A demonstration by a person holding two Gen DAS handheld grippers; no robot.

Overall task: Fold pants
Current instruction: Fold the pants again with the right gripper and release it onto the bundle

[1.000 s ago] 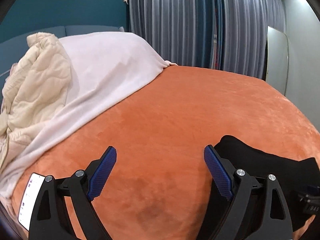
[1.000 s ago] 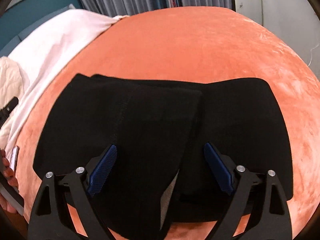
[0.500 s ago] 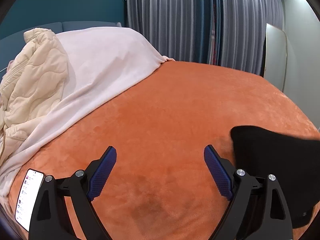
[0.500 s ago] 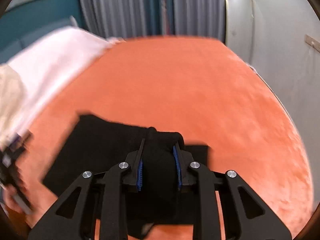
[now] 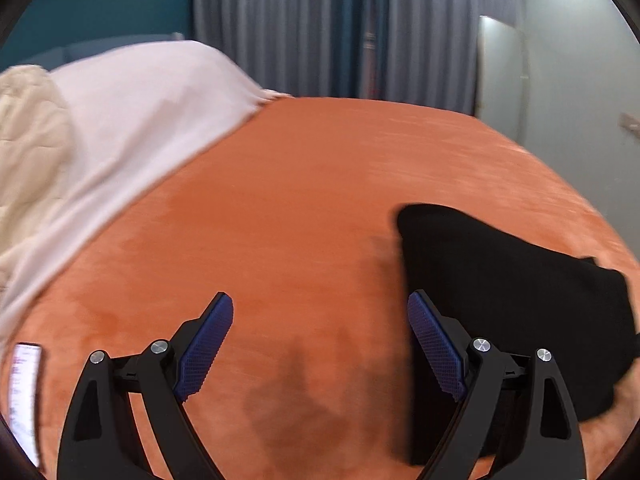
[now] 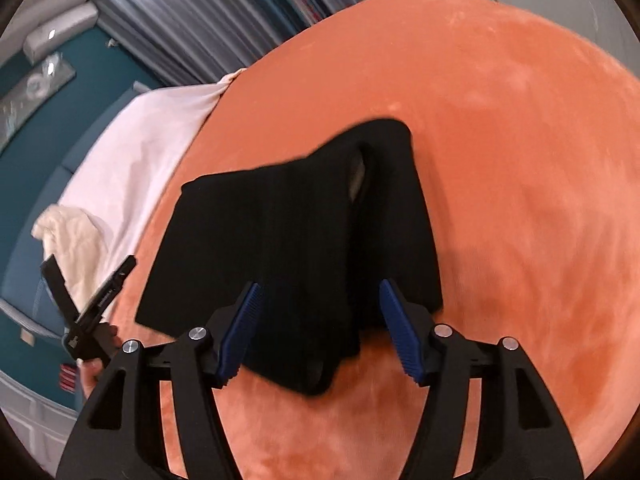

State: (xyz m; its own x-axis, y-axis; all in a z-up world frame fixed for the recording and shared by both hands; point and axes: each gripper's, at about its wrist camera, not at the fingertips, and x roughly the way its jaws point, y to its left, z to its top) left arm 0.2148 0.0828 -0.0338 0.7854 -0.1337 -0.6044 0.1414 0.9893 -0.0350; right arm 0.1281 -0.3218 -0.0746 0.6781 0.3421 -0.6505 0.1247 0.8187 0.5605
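An orange plush bedspread [image 6: 520, 160] covers the bed, with folded black pants [image 6: 288, 240] lying directly on it — one fold humped up at the far end. At the head end, a pale pink sheet [image 5: 132, 120] overlaps the orange cover, a cream quilted blanket [image 5: 28, 152] bunched on top — and a lit phone [image 5: 26, 396] sits near the bed's edge.

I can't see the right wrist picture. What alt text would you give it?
Black pants, folded into a bundle, lie on an orange bedspread, seen between the blue-padded right tongs, which have just been opening and stand apart without pressing the cloth. At left are a pale sheet and the left tongs, held in a hand.
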